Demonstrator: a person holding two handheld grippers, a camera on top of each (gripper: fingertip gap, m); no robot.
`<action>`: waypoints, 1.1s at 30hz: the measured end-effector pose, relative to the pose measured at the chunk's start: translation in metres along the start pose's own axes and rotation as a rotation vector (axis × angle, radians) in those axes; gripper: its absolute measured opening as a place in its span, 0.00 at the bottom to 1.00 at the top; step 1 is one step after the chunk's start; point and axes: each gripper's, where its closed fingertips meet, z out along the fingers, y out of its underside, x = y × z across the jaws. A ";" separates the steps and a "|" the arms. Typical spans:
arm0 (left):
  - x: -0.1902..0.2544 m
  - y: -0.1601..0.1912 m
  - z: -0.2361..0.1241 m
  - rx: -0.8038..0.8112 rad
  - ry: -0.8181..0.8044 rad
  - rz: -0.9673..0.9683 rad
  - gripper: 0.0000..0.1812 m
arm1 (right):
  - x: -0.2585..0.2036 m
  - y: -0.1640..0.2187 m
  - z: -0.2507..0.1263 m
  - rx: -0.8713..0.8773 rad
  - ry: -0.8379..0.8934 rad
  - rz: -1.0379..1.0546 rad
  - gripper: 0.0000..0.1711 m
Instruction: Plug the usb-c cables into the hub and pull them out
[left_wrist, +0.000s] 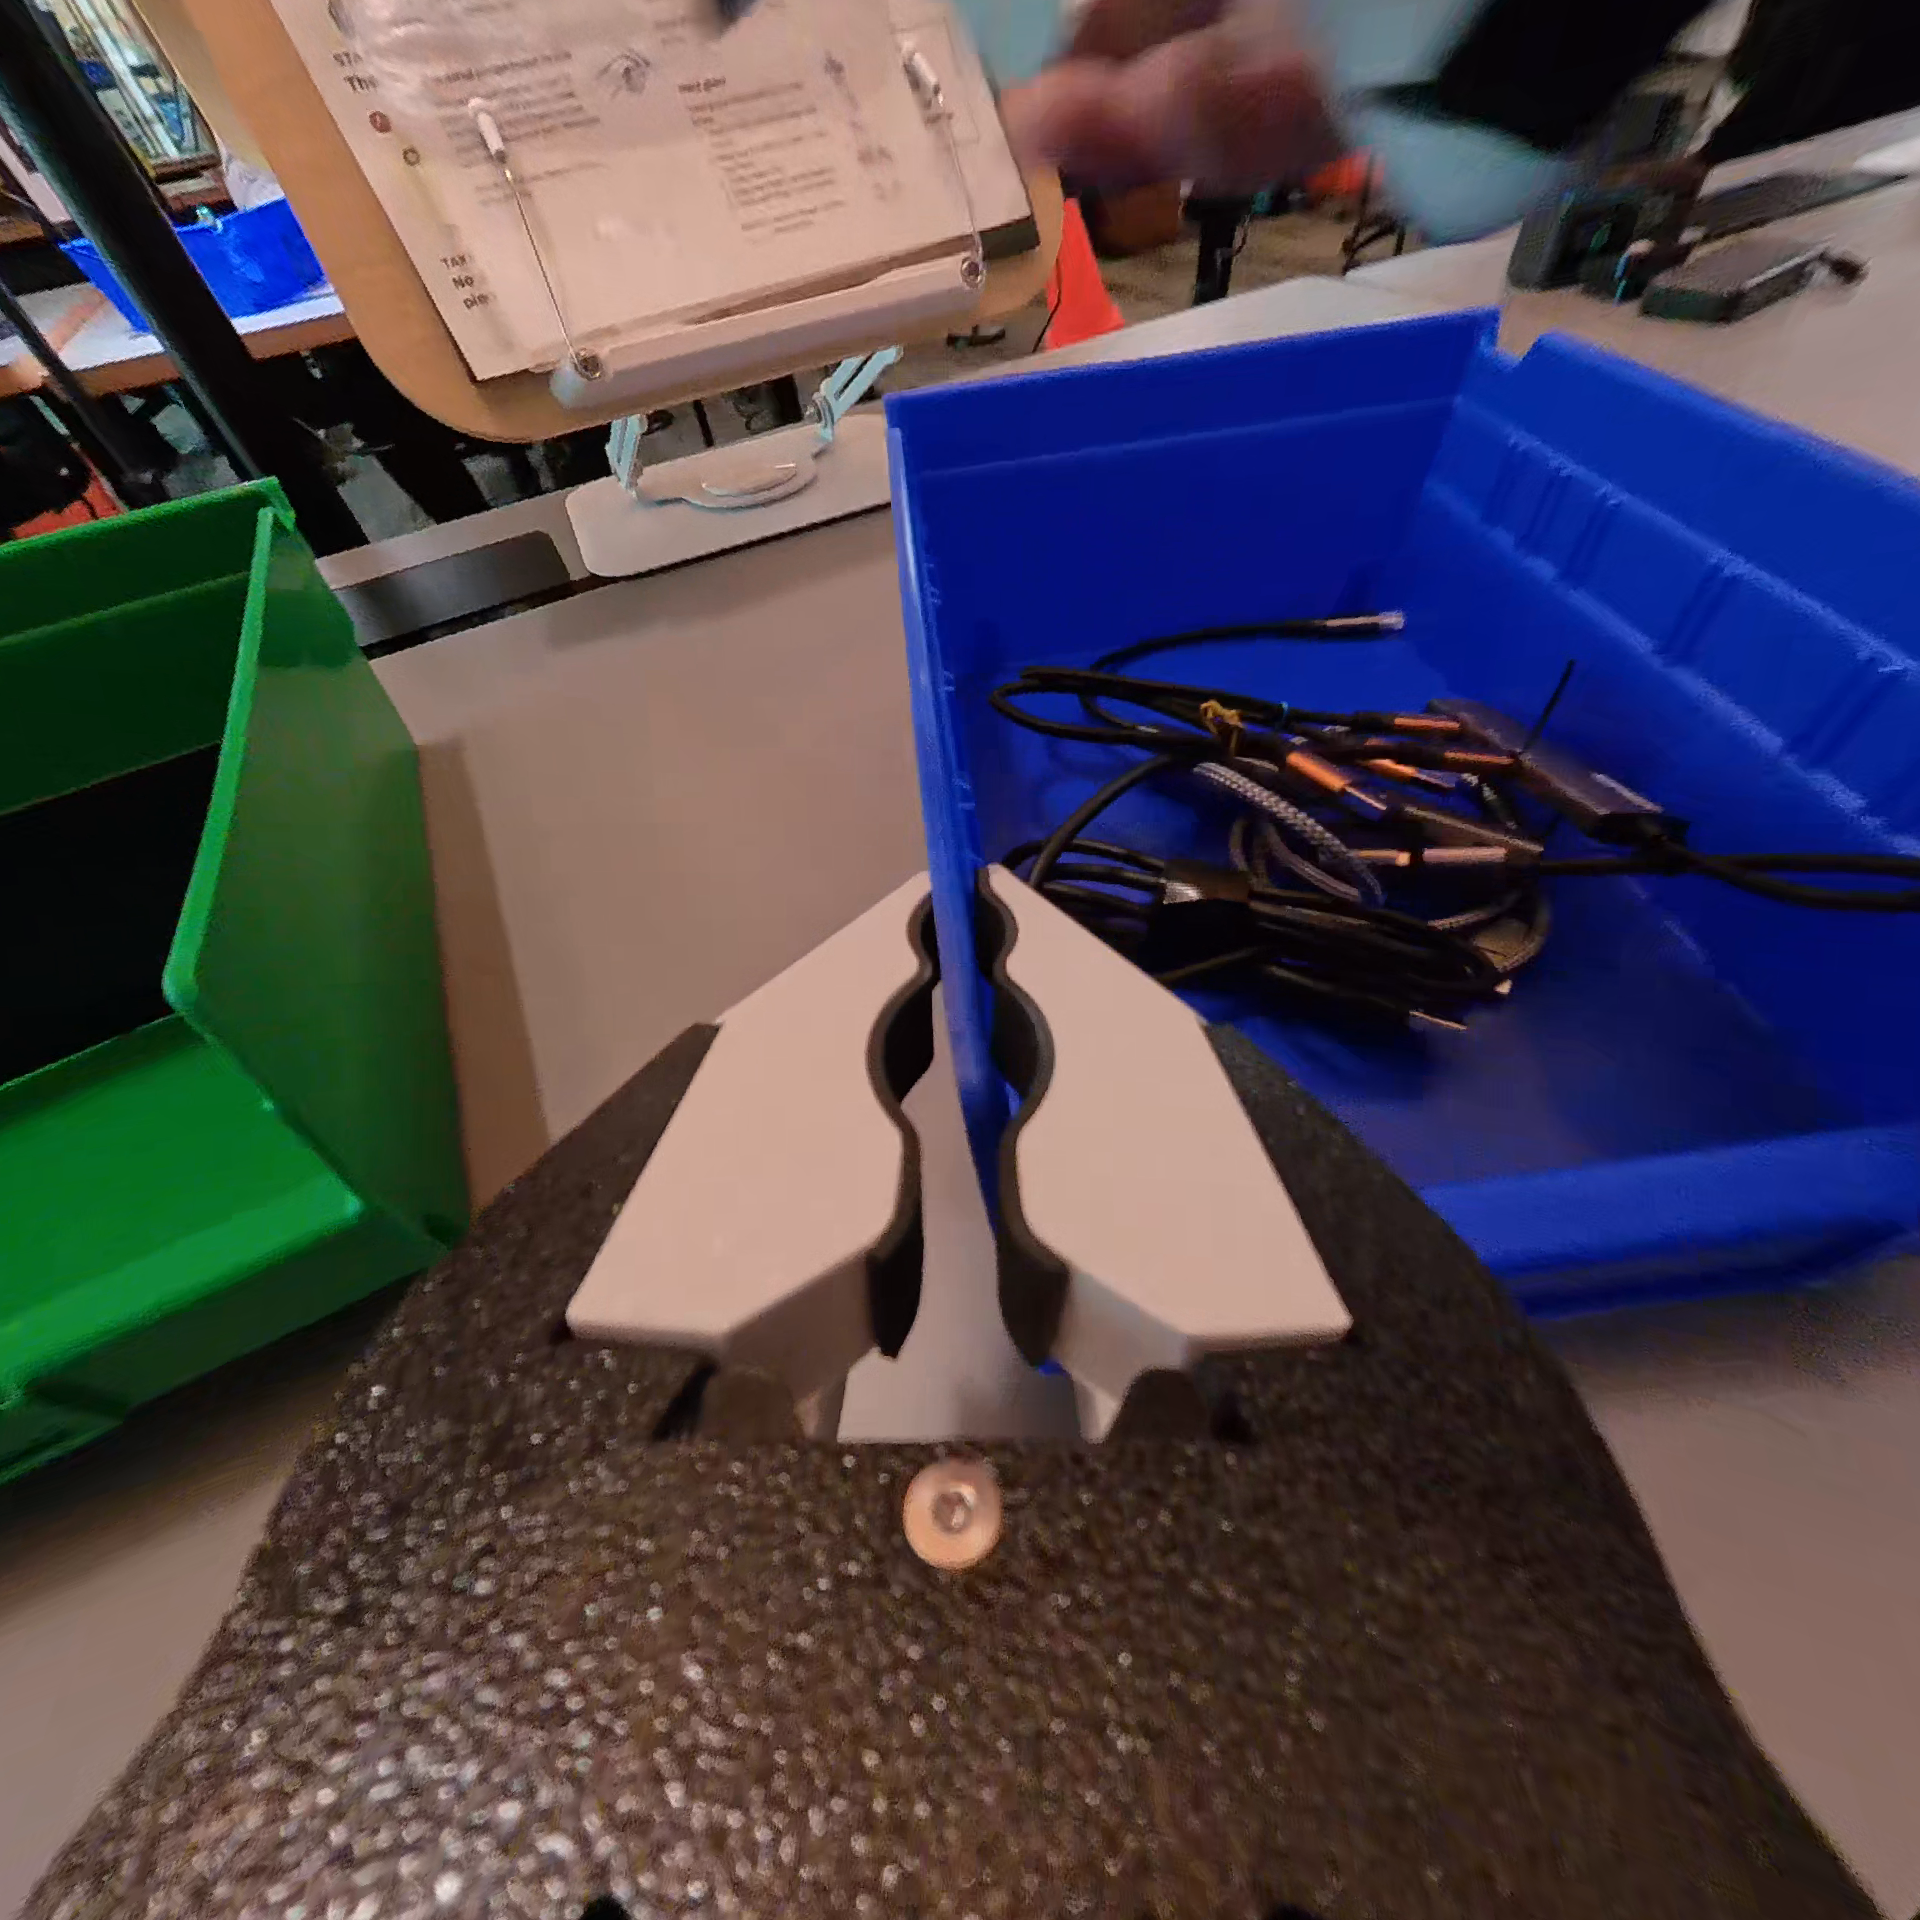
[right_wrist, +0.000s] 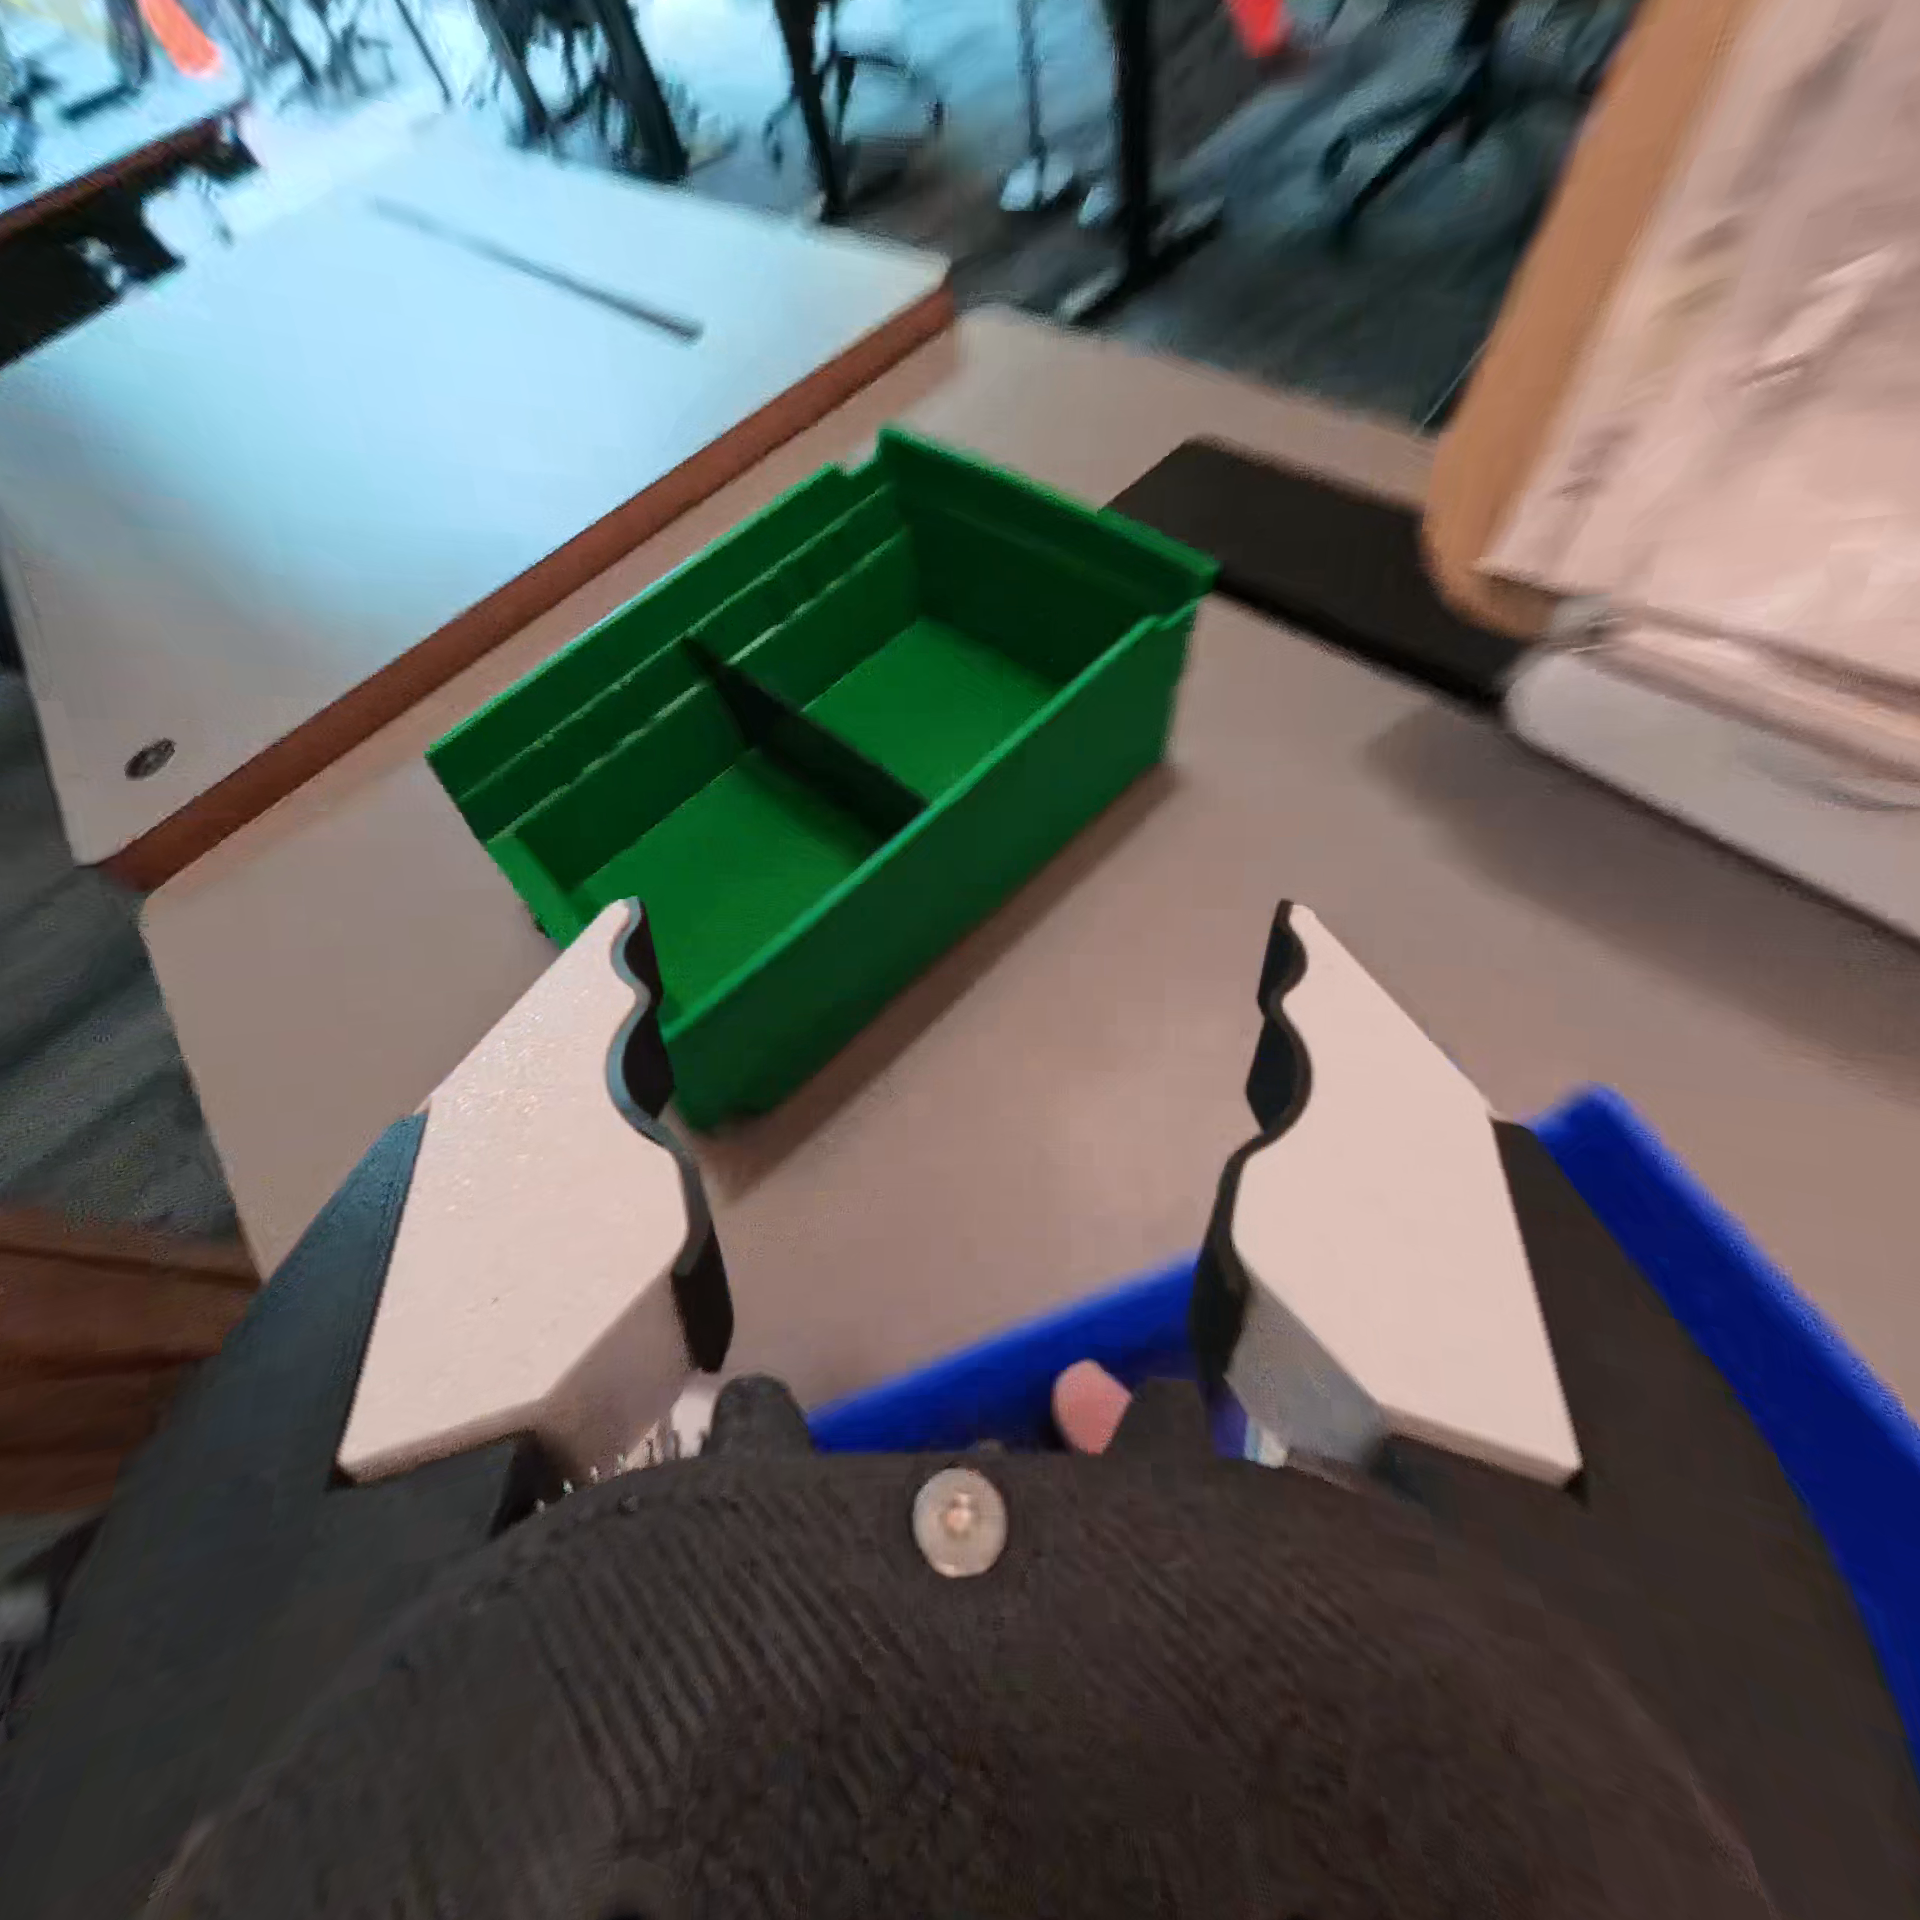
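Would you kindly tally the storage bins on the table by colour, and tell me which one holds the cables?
Blue bins: 1, the blue bin, holding the tangled cables and the hub.
Green bins: 1, the green bin, with a black divider and nothing visible inside.
Total: 2 bins.

On the table (left_wrist: 665, 790), 2 bins sit apart: one bin (left_wrist: 260, 935) left, another bin (left_wrist: 1558, 499) right holding tangled cables (left_wrist: 1299, 914) and a hub (left_wrist: 1558, 774). A document stand (left_wrist: 717, 509) rises behind them.
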 end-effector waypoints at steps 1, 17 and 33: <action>-0.003 0.001 -0.002 -0.006 -0.009 0.002 0.00 | -0.005 0.003 0.027 -0.057 -0.010 0.029 0.66; -0.034 0.008 -0.016 0.013 -0.010 -0.015 0.00 | -0.005 0.100 0.188 -0.511 0.200 0.113 0.17; -0.079 0.020 -0.037 0.006 0.016 0.019 0.00 | 0.130 -0.078 -0.067 -0.064 0.257 0.034 0.10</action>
